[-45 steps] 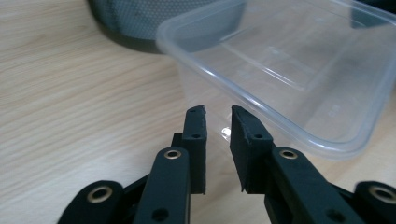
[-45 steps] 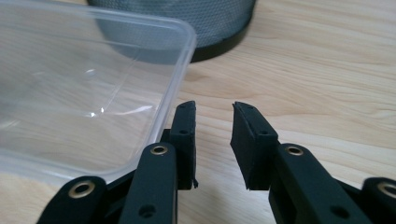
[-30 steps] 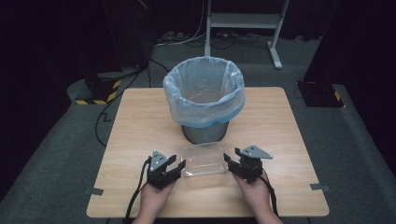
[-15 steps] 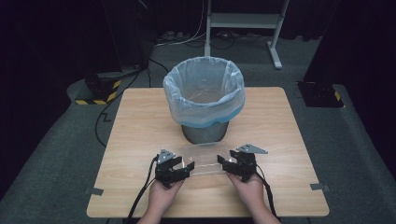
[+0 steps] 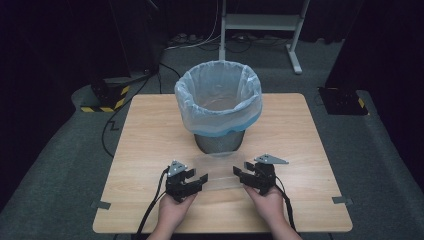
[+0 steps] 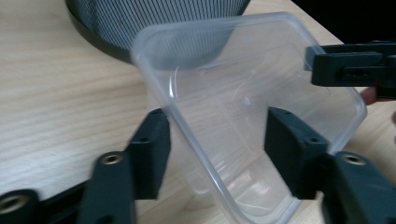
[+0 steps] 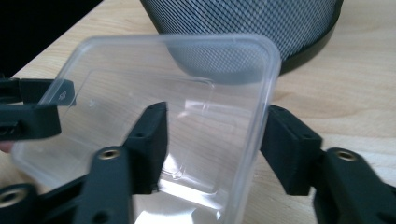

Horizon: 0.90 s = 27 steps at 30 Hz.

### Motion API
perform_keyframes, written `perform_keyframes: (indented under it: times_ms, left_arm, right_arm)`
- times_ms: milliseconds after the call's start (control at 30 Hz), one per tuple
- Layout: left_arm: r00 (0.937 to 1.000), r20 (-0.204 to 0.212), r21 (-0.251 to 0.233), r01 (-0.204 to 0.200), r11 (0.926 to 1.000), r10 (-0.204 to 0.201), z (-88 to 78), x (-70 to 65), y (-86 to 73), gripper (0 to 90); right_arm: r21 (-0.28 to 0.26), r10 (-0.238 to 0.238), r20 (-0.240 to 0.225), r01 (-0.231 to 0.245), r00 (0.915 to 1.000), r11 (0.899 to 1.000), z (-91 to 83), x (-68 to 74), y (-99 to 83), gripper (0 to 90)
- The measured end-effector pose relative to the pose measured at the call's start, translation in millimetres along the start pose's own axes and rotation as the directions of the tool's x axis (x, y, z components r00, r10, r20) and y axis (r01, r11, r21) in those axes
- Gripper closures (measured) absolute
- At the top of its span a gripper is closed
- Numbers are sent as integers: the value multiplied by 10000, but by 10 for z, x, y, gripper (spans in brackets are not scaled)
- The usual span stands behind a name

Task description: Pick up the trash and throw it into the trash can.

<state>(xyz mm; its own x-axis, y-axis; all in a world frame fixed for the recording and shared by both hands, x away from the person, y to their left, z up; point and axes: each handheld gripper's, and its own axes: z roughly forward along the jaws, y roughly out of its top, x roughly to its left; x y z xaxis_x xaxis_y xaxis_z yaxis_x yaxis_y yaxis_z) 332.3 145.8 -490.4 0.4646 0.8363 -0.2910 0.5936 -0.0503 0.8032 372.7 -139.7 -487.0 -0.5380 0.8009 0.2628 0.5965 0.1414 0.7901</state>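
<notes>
We saw a square wooden table [image 5: 150, 130] on grey carpet, dark room around it. A white stand [image 5: 260, 22] stood on the floor beyond the far edge, and a yellow-black striped block [image 5: 107, 97] sat off the far-left corner.

At table centre, towards the far side, stood a mesh bin [image 5: 219, 142] lined with a pale blue bag [image 5: 218, 102]. In both gripper views the mesh wall and dark base ring showed just behind the container.

We noted a clear plastic container [image 5: 218, 172], rectangular with rounded corners, near the bin's foot on the near side, between the two grippers. It was tilted, one long rim raised towards the bin; whether it touched the table we couldn't tell.

Left gripper [image 5: 192, 181], held in the left hand [image 5: 172, 212] at near-left: jaws apart, straddling the container's left end wall. In the left gripper view, the left gripper [image 6: 215, 144] had the rim running between its pads, with a clear gap on each side. Not clamped.

Right gripper [image 5: 246, 176], held in the right hand [image 5: 270, 205] at near-right: jaws also apart, straddling the right end wall. The right gripper view showed the right gripper [image 7: 212, 140] with one pad inside the container and one outside, the outer one just beside the rim; contact not resolvable.

Each gripper carried a grey plate on top, cables trailing towards the near edge.
</notes>
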Motion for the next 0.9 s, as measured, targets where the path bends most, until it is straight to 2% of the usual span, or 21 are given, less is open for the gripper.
perform_keyframes:
  times_ms: [167, 200, 300, 367, 400, 433, 467, 567, 633, 667, 700, 733, 800, 833, 900]
  left_arm:
    - [9978, -428, -485, -520, 9975, 499, -106, -47, -3, 631]
    - [9978, -428, -485, -520, 9975, 499, -106, -47, -3, 658]
    - [9935, -753, -972, -926, 9909, 855, -187, -100, -15, 746]
    - [9931, -778, -1156, -966, 9886, 879, -211, -113, -16, 760]
    - [9917, -823, -1540, -1110, 9818, 992, -272, -144, -14, 767]
    - [9917, -823, -1540, -1110, 9818, 992, -272, -144, -14, 770]
    - [9886, -863, -1891, -1382, 9722, 1237, -355, -183, -2, 774]
    - [9817, -1034, -2560, -1816, 9495, 1599, -490, -276, 32, 778]
    - [9786, -1094, -2970, -1997, 9338, 1744, -576, -332, 69, 779]
    - [9786, -1094, -2970, -1997, 9338, 1744, -576, -332, 69, 780]
    - [9768, -1147, -3171, -2085, 9252, 1808, -619, -358, 91, 780]
    - [9729, -1209, -3551, -2278, 9067, 1970, -696, -415, 139, 782]
    - [9677, -1282, -3839, -2502, 8888, 2170, -770, -462, 199, 785]
    - [9673, -1281, -4003, -2524, 8809, 2190, -800, -489, 233, 787]
    - [9630, -1337, -4280, -2692, 8627, 2341, -862, -527, 316, 789]
  right_arm:
    - [-386, -640, 659, 666, 9958, 9970, -102, 72, -19, 629]
    - [-476, -746, 768, 784, 9943, 9958, -115, 77, -29, 652]
    - [-808, -880, 915, 955, 9919, 9921, -164, 87, -57, 691]
    - [-938, -943, 943, 1031, 9911, 9902, -182, 98, -63, 697]
    - [-1246, -1159, 1008, 1281, 9881, 9839, -242, 140, -70, 710]
    - [-1246, -1159, 1008, 1281, 9881, 9839, -242, 140, -70, 710]
    - [-1562, -1335, 1094, 1497, 9850, 9763, -312, 192, -69, 714]
    - [-2145, -1560, 1170, 1783, 9808, 9603, -438, 266, -41, 723]
    - [-2571, -1740, 1286, 2023, 9763, 9450, -537, 329, -4, 724]
    - [-2571, -1740, 1286, 2023, 9763, 9450, -537, 329, -4, 724]
    - [-2758, -1809, 1332, 2118, 9744, 9376, -585, 357, 20, 724]
    - [-3118, -1947, 1390, 2295, 9710, 9220, -684, 403, 84, 725]
    - [-3402, -1986, 1409, 2358, 9699, 9103, -752, 433, 139, 725]
    - [-3535, -2006, 1430, 2394, 9692, 9043, -791, 449, 173, 725]
    - [-3845, -2107, 1506, 2535, 9659, 8876, -863, 477, 252, 725]
